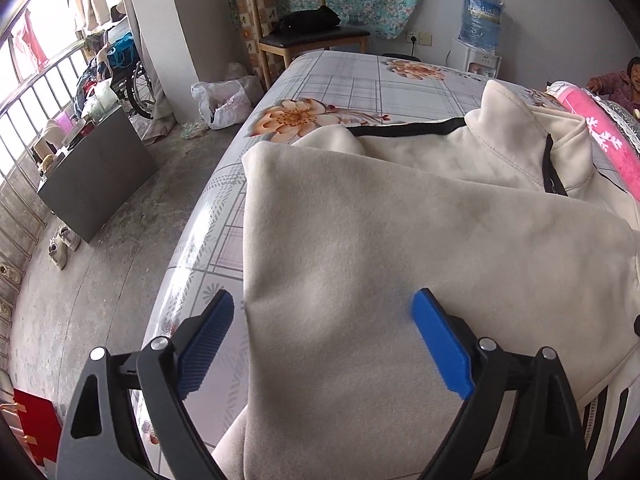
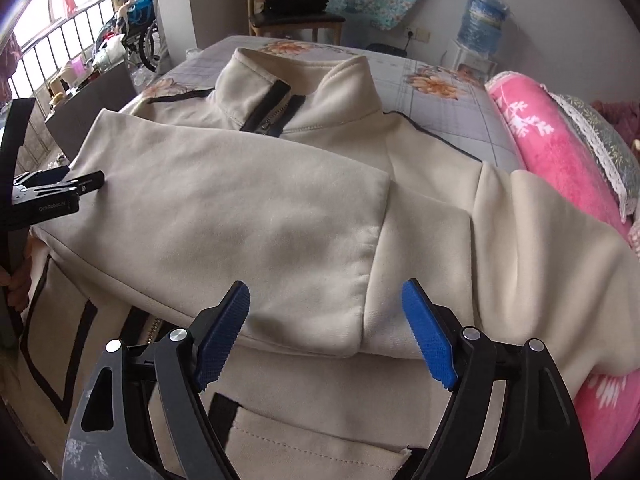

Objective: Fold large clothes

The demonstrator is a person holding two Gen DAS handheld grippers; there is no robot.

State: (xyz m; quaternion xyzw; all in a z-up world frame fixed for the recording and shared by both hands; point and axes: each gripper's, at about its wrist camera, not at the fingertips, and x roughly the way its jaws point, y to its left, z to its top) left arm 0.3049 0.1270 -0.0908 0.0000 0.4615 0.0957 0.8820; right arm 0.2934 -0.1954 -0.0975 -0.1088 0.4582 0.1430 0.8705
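On the bed, a cream jacket lies sleeves folded inward, both hand-held grippers agape

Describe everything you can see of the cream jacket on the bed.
The jacket is cream, soft and fleecy-looking, with a stand-up collar, a black zip partly open at the neck and thin black trim. It lies front up on the flowered bedsheet, one sleeve folded across the chest, its cuff ribbed. A pink blanket lies beside it.
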